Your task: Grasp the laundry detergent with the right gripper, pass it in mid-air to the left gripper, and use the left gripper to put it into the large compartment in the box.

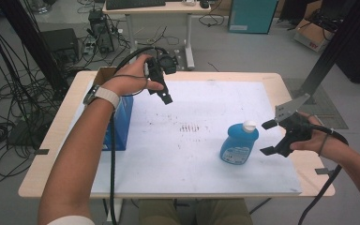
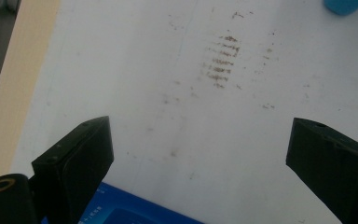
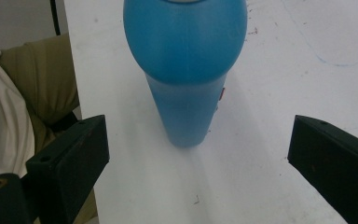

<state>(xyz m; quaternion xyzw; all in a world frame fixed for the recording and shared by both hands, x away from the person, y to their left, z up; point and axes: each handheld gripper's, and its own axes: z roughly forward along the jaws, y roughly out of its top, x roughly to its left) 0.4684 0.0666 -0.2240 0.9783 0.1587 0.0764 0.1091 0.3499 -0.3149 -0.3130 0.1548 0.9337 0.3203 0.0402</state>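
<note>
Just right of the blue bottle point(image 1: 239, 143) I have my right gripper point(image 1: 269, 137), jaws spread wide and holding nothing, lined up with the bottle's body. That bottle stands upright on the white mat point(image 1: 168, 154), toward its right half, white cap on top. Through the right gripper view the bottle point(image 3: 185, 70) sits dead centre between my two black jaws, a little beyond them, with free space on either side.

Far to the bottle's left and farther back, my left gripper point(image 1: 161, 91) hangs above the mat beside the blue box point(image 1: 121, 123), jaws also wide apart and empty; its own view looks down on bare mat with brown smudges point(image 2: 221, 60).

I judge this to be the approach for a grasp on the bottle. Next I need to push the right gripper forward until the jaws flank the body below the shoulder, then close squarely, since a glancing touch could tip it.
</note>
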